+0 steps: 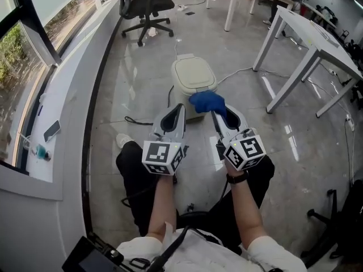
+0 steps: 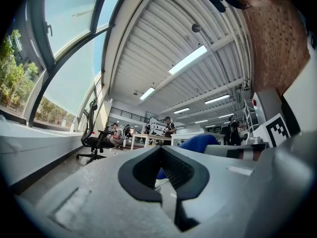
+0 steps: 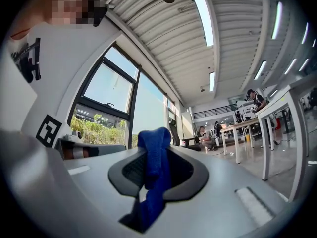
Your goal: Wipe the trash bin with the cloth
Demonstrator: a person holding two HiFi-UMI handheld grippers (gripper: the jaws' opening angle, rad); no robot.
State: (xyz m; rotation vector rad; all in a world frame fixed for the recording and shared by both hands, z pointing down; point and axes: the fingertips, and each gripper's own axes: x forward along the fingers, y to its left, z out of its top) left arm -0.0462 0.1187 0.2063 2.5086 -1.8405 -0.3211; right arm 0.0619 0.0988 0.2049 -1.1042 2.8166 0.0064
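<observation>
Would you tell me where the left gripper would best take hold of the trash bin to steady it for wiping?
Probably the left edge of the lid on the trash bin, coming from above on its left. The body looks too broad for the jaws, the closed lid offers a thin lip, and the blue cloth in the right gripper occupies the right front corner.

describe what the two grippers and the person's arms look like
Both the left gripper and right gripper are light grey tapering shells with black ribbed jaw pads, each carrying a white cube with black square markers. The person wears a white short-sleeved shirt and a black wristband on the right wrist.
</observation>
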